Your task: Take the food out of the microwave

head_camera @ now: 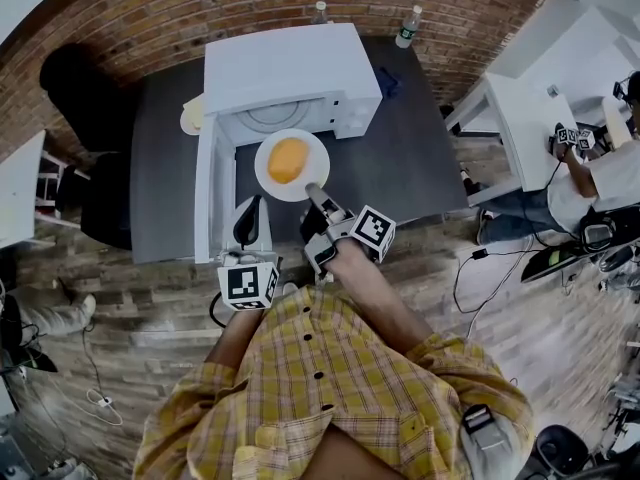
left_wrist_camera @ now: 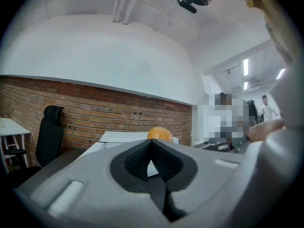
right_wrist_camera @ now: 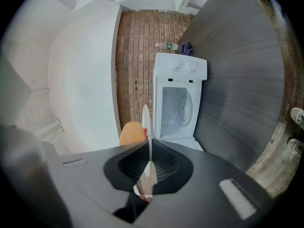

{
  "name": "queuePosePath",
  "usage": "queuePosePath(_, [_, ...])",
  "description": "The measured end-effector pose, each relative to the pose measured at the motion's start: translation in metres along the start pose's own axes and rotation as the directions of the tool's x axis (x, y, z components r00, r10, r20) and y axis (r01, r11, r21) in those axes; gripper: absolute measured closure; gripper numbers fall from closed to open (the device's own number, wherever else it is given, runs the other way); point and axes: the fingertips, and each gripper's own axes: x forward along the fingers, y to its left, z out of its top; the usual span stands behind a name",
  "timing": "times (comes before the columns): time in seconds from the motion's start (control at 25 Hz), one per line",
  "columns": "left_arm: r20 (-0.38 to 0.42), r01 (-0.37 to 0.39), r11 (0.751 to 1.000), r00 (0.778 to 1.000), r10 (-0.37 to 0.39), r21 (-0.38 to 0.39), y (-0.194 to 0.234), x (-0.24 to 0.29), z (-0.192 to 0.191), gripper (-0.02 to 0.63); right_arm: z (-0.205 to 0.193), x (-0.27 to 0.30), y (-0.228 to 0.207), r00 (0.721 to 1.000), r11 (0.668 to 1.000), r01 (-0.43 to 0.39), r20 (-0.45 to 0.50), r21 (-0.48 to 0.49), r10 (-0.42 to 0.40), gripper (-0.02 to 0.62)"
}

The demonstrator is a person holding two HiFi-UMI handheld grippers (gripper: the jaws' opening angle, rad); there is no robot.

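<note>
Food [head_camera: 288, 159]: a smooth, rounded orange lump, matte, lying on the middle of the plate.
Plate [head_camera: 316, 153]: round, white, thin and glossy, held level above the table just in front of the microwave's open mouth, outside the cavity.
Right claw [head_camera: 312, 190]: clenched on the plate's near rim. In the right gripper view the rim runs edge-on between the ribbed black pads, with the food bulging on one side of it.
Left claw [left_wrist_camera: 152, 145]: clenched on nothing, its dark textured pads meeting at the tips. It hangs low by the near end of the open door, apart from the plate.
Microwave [head_camera: 290, 73]: a boxy white case with a flat top and two round knobs. A clear glass turntable [head_camera: 275, 116] lies bare inside.
Door [head_camera: 205, 188]: white, swung fully open to the left and jutting toward the person, between the left claw and the cavity.
Table [head_camera: 400, 158]: dark grey top with a fine streaked grain, bare beside the plate.
Behind the microwave: two clear plastic bottles [head_camera: 408, 26] upright at the table's far edge, and a crumpled blue cloth [head_camera: 388, 83] near them.
Wall [head_camera: 150, 18]: rough red brick.
Chair [head_camera: 75, 88]: black, padded, left of the table.
Floor [head_camera: 150, 298]: worn wooden planks with loose cables.
Shirt [head_camera: 330, 368]: yellow plaid, buttoned.
</note>
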Motion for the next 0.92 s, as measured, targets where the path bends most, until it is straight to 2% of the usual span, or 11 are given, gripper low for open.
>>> queuePosePath(0.44, [0.001, -0.003, 1.0, 1.0, 0.003, -0.002, 0.0, -0.001, 0.0, 0.611, -0.005, -0.004, 0.005, 1.0, 1.0, -0.004, -0.008, 0.008, 0.004, 0.581])
queuePosePath(0.92, [0.007, -0.004, 1.0, 1.0, 0.004, 0.0, -0.006, 0.002, 0.0, 0.611, 0.01, -0.014, 0.003, 1.0, 1.0, -0.008, 0.012, -0.009, 0.008, 0.581])
